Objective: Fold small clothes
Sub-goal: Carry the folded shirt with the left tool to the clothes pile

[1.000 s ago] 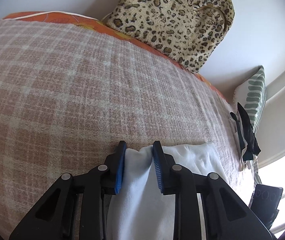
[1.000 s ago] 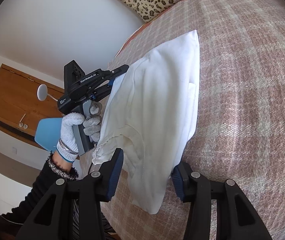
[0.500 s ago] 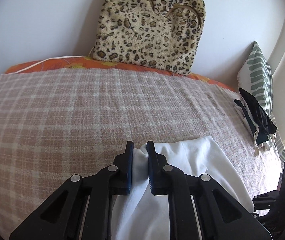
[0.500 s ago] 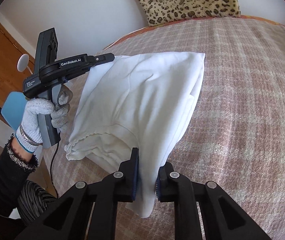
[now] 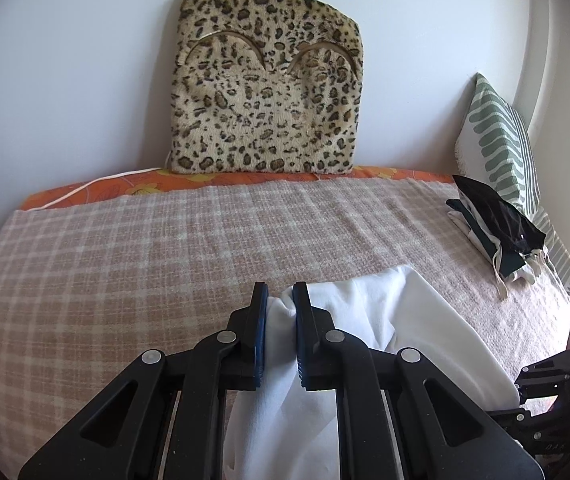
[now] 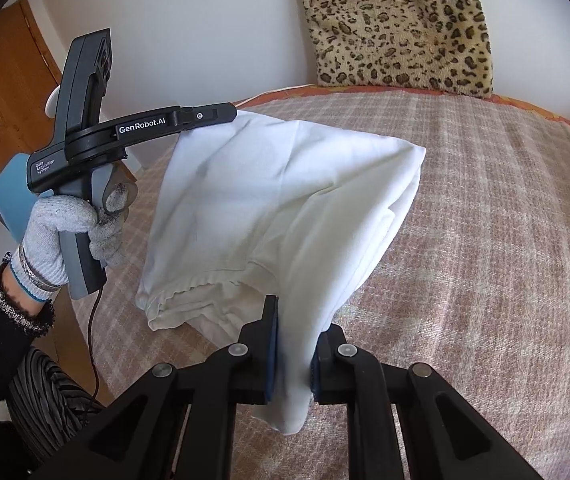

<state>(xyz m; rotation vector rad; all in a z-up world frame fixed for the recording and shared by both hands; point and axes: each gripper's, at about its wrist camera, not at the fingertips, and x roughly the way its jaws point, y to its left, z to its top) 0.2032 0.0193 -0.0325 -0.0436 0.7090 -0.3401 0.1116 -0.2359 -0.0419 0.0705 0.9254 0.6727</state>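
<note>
A white garment (image 6: 285,184) hangs lifted between my two grippers above the pink checked blanket (image 6: 485,260). My right gripper (image 6: 299,320) is shut on its near lower edge, and a fold droops below the pads. In the right wrist view my left gripper (image 6: 229,114), held by a gloved hand (image 6: 57,224), pinches the garment's far upper corner. The left wrist view shows my left gripper (image 5: 280,300) shut on a bunched white corner of the garment (image 5: 385,312), which trails away to the lower right.
A leopard-print cushion (image 5: 265,100) leans on the wall at the head of the bed. A green striped pillow (image 5: 497,140) and a pile of black and white clothes (image 5: 497,232) lie at the right. A wooden door (image 6: 1,92) stands on the left.
Both grippers closed onto the white garment and rose, lifting it off the blanket. Both wrists rolled, so the bed now looks level.
</note>
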